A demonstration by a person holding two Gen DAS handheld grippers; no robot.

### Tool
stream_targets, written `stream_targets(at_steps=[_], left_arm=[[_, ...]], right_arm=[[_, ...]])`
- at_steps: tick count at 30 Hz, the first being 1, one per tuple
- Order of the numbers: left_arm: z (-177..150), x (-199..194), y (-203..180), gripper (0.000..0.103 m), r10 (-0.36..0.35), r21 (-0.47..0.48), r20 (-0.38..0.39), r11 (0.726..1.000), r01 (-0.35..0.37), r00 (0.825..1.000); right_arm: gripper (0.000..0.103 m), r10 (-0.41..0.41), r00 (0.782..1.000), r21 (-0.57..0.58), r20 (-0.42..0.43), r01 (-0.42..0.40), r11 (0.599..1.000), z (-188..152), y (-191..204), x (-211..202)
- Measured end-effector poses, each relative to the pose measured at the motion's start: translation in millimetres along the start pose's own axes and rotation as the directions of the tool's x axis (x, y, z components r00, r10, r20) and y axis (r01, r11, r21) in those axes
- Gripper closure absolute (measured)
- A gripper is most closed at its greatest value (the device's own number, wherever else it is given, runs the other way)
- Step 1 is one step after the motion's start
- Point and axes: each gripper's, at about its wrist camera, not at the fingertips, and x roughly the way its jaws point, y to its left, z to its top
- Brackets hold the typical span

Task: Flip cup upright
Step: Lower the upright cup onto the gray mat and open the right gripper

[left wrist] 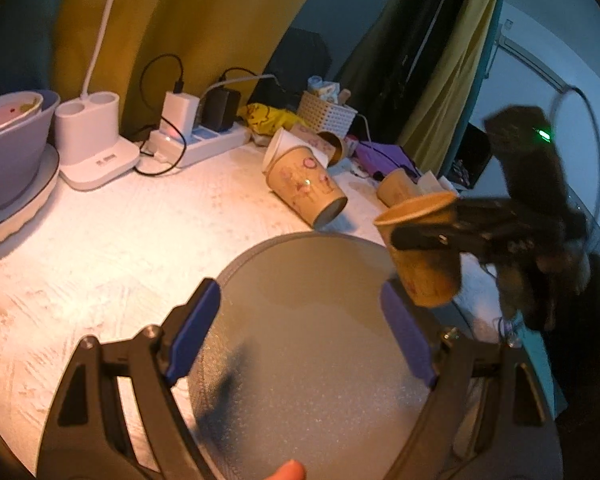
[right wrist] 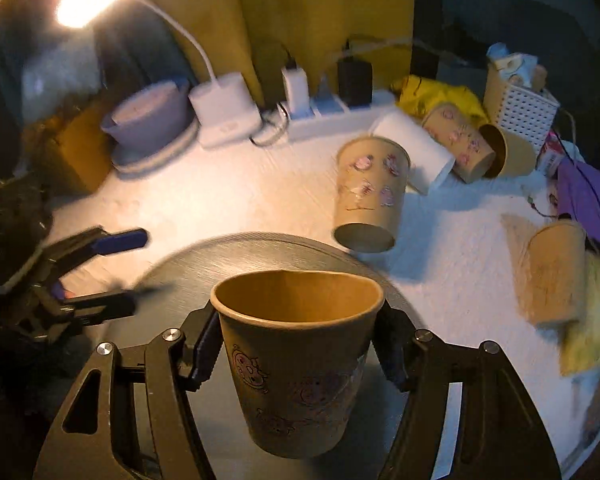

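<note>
My right gripper [right wrist: 296,344] is shut on a brown paper cup [right wrist: 296,376] with pink cartoon prints. The cup is upright, mouth up, held just above the round grey mat [right wrist: 220,256]. In the left wrist view the same cup [left wrist: 424,264] hangs at the mat's right edge, clamped by the right gripper [left wrist: 420,236]. My left gripper [left wrist: 300,320] is open and empty, low over the grey mat [left wrist: 300,360]. It also shows in the right wrist view [right wrist: 132,268] at the left.
Several more paper cups lie on their sides on the white cloth: one behind the mat [left wrist: 304,188], another by the white basket [left wrist: 328,114], one at right [right wrist: 552,276]. A power strip with chargers [left wrist: 196,136], lamp base [left wrist: 96,148] and bowl [left wrist: 12,148] stand at the back.
</note>
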Motion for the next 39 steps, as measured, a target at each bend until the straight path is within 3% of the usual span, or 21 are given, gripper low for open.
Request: stream_targets(at_steps=[7, 9, 18, 24, 39], left_arm=[[1, -4, 2, 0.019, 0.036, -0.013, 0.035, 0.999, -0.035, 0.999], [2, -5, 3, 0.019, 0.045, -0.017, 0.042, 0.999, -0.045, 0.998], [2, -5, 6, 0.019, 0.059, -0.028, 0.052, 0.998, -0.058, 0.997], [1, -6, 4, 0.019, 0.058, -0.018, 0.057, 0.998, -0.057, 0.997], [-1, -10, -18, 0.019, 0.051, 0.063, 0.093, 0.996, -0.057, 0.994]], right_arm=[[0.035, -0.019, 0.987, 0.058, 0.159, 0.01, 0.998, -35, 26, -18], [0.035, -0.06, 0.982, 0.052, 0.182, 0.052, 0.997, -42, 30, -18], [0.034, -0.141, 0.967, 0.041, 0.212, 0.135, 0.99, -40, 27, 3], [0.033, -0.14, 0.968, 0.032, 0.208, 0.136, 0.99, -40, 24, 10], [0.032, -0.182, 0.949, 0.042, 0.257, 0.178, 0.983, -64, 36, -15]])
